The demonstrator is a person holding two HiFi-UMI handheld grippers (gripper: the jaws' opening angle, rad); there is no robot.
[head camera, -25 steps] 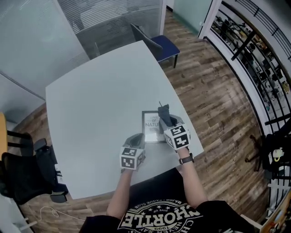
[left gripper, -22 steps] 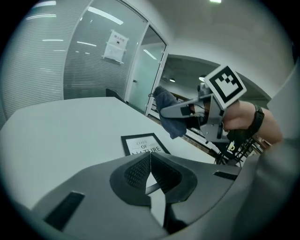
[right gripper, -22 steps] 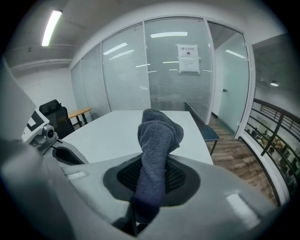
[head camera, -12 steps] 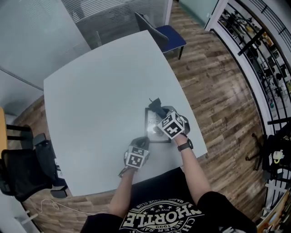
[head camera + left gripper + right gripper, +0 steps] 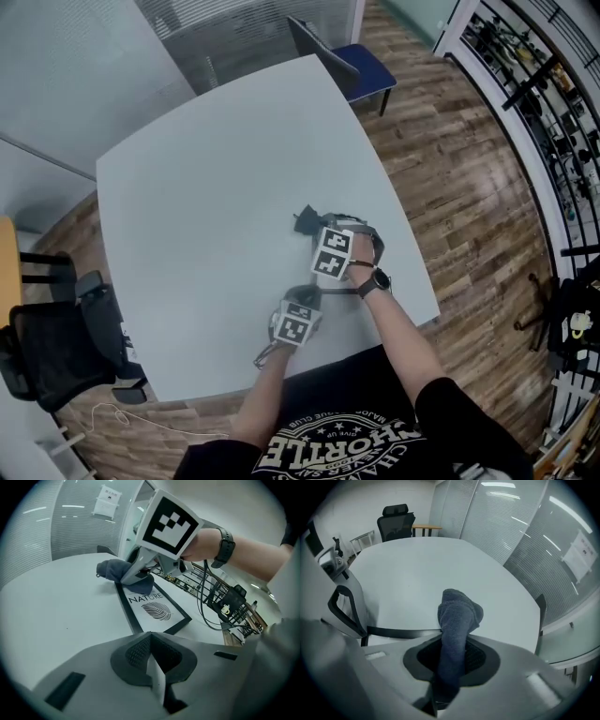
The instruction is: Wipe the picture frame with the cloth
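1. Left hand-held gripper [image 5: 152, 656]: jaws clenched together with nothing between them. It is parked low at the near-left edge of the picture frame [image 5: 154, 610]. It looks like it's bracing the frame, but I can't confirm contact.
2. The picture frame lies flat on the counter [image 5: 206, 187], near the person's edge. It has a black border and a leaf print with the word "NATURE". In the head view it is mostly hidden under the two grippers.
3. Right hand-held gripper [image 5: 450, 663]: clamped on the cloth [image 5: 457, 616]. The dark cloth bunches out past the jaw tips.
4. The cloth's free end sits at the frame's far-left corner, across the border and spilling onto the counter there. The left gripper view shows it just above the lettering.
5. Progress (judgement): the wipe is mid-stroke. The far end is being covered now, while the leaf area and near border are uncovered. No visible dirt, so I can't say which parts are already clean. I'd assume the near half and the border are still to do.
6. Versus 1.0 s ago: the cloth pointed straight away over the frame's right part. The right gripper has since swung leftward across the far edge, so the cloth now points left. The left gripper has stayed by the near-left corner.
7. Farther off: a blue chair [image 5: 361, 70] beyond the counter and a black chair [image 5: 56, 347] to the left.
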